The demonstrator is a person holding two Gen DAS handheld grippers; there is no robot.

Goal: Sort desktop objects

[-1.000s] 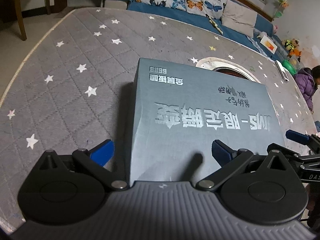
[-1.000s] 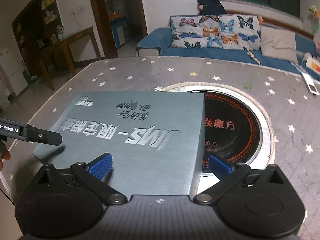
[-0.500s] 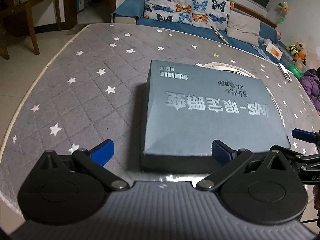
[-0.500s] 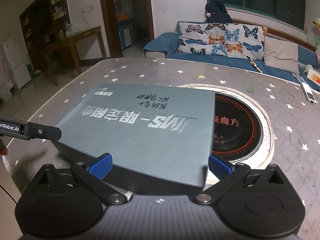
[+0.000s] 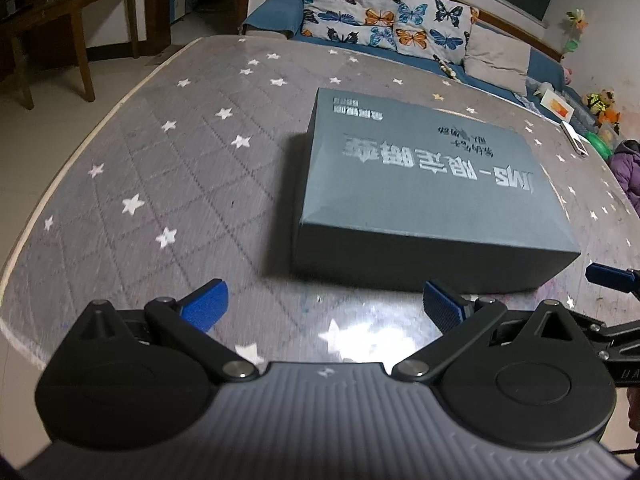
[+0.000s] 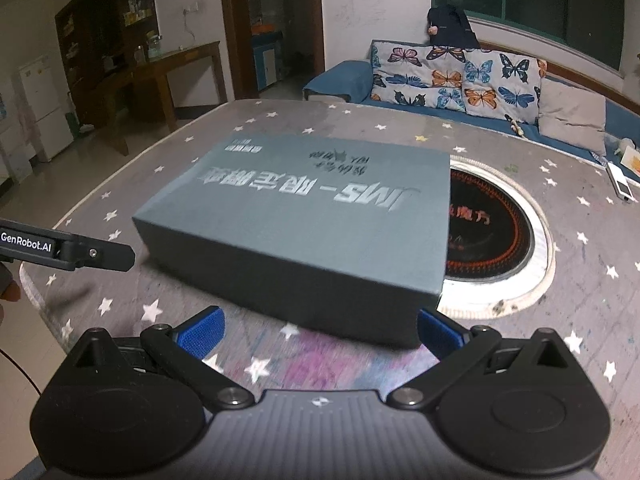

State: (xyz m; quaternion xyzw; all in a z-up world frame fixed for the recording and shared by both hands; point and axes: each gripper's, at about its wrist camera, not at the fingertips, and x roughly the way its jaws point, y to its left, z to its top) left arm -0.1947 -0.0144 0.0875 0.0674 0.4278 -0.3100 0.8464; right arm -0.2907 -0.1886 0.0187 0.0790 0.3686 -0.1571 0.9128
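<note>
Gift box (image 5: 424,184), flat and grey-blue with silver lettering on the lid, lying closed on the round table (image 5: 168,168) covered in a grey quilted, star-printed cloth. Right end overlapping the left part of the round induction cooktop (image 6: 496,232) sunk in the table's middle, black glass with a red ring and a pale metal rim. Lettering upside down from both cameras, "JMS" at the right end.

Left gripper (image 5: 323,304) low over the near table edge, blue-padded fingers (image 5: 206,304) spread wide, nothing between them; near side wall of the box just beyond the tips and offset to the right, not touched. Tip of the other tool poking in at the far right of this view.

Right gripper (image 6: 320,330) likewise at the near edge, spread wide and holding nothing; right pad (image 6: 436,332) just beside the box's near right corner, contact impossible to tell; left pad clear of it. Left tool's black finger, labelled "GenRobot.AI", visible at the left of this view, apart from the box.

Beyond the far edge, a blue sofa (image 6: 344,76) with butterfly-print cushions (image 6: 452,76) and a plain grey pillow (image 5: 496,60). White remote control (image 6: 621,184) on the table's far right. Wooden side table (image 5: 60,20) at far left, white fridge (image 6: 40,108) past it.
</note>
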